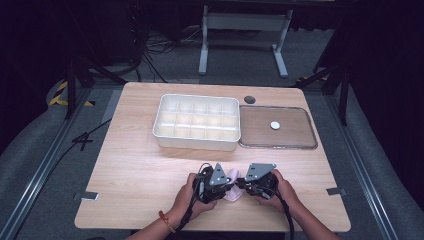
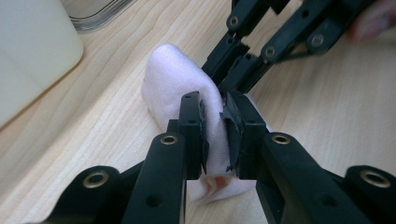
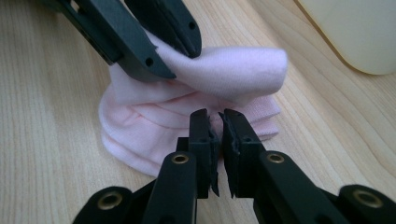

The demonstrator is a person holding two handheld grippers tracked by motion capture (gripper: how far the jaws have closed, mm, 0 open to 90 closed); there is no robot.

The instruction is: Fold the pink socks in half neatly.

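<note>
Wooden table (image 1: 130, 165) | dark room, grey floor (image 1: 240, 55) | both grippers' fingers pinch pink cloth (image 1: 233, 186)

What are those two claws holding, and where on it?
Both pinch the folded pink cloth: the left claw grips its upper fold, the right claw its near edge.

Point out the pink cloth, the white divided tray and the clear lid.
pink cloth (image 3: 233, 70): right gripper view, on its upper fold.
white divided tray (image 1: 196, 142): high view, on its front wall.
clear lid (image 1: 260, 131): high view, on its flat left part.
</note>
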